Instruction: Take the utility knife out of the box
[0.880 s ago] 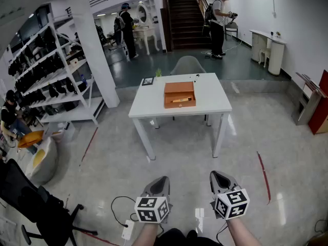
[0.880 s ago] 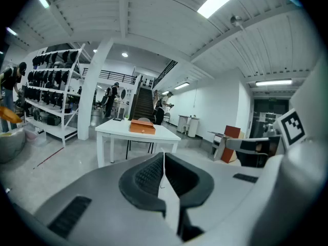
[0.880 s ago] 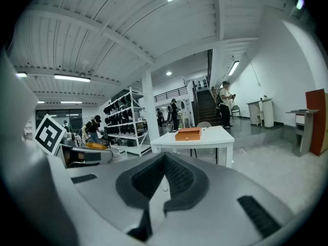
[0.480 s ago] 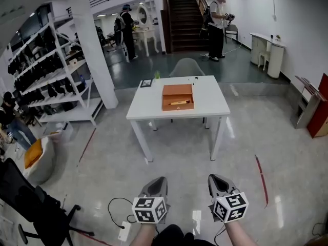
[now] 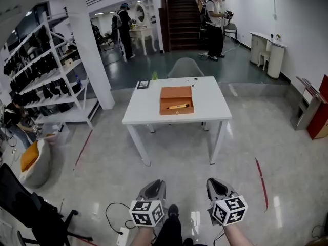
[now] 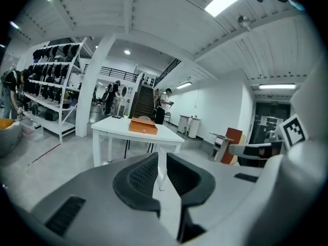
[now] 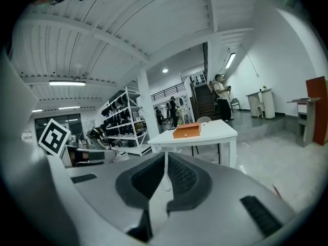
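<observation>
An open orange box (image 5: 177, 100) rests on a white table (image 5: 205, 111) a few steps ahead. A yellow utility knife (image 5: 178, 106) lies inside it. The same box (image 6: 143, 126) shows small in the left gripper view, and the box (image 7: 187, 130) also in the right gripper view. My left gripper (image 5: 154, 186) and right gripper (image 5: 214, 184) hang low at the bottom of the head view, far short of the table. Both are shut with nothing between the jaws: left gripper (image 6: 160, 164), right gripper (image 7: 165, 169).
A grey chair (image 5: 186, 67) stands behind the table. Shelving (image 5: 46, 81) with dark gear lines the left, beside a white pillar (image 5: 87, 45). A black office chair (image 5: 25, 209) and a floor cable (image 5: 115, 217) lie near left. Two people (image 5: 215, 19) stand by the stairs.
The table and box sit slightly nearer and more centred in the head view. Both grippers stay low and shut. A foot now shows between them.
</observation>
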Tool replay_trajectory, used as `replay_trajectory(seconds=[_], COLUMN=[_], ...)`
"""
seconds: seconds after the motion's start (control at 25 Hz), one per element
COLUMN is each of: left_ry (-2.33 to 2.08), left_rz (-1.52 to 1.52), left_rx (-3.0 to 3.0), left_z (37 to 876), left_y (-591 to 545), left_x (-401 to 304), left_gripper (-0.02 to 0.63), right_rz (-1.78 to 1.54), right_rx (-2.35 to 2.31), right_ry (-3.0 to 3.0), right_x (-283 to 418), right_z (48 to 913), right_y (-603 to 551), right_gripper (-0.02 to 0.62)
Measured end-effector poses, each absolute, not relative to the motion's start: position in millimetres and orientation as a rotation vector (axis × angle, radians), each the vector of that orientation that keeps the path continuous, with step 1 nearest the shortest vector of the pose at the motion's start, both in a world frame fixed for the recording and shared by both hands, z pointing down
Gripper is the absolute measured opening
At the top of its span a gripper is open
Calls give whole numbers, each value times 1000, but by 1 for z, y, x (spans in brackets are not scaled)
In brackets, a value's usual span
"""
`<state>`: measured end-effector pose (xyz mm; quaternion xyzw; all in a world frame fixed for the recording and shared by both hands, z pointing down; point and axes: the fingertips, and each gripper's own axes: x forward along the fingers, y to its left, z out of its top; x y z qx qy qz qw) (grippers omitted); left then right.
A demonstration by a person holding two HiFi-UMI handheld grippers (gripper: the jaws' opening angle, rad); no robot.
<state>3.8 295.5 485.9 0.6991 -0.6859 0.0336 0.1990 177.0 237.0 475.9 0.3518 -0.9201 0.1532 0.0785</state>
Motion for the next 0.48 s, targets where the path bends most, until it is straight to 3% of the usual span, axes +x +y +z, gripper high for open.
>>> replay_trajectory(seconds=[0.48], left_ry=[-1865], left_rz=[114], left_rx=[1978], left_z=[491], left_y=[164], left_x=[-73], left_gripper=[87], right_rz=[465], right_rx=[1083], right_ry=[-2699], right_x=[105], right_z=[483], right_y=[106], right_gripper=[3])
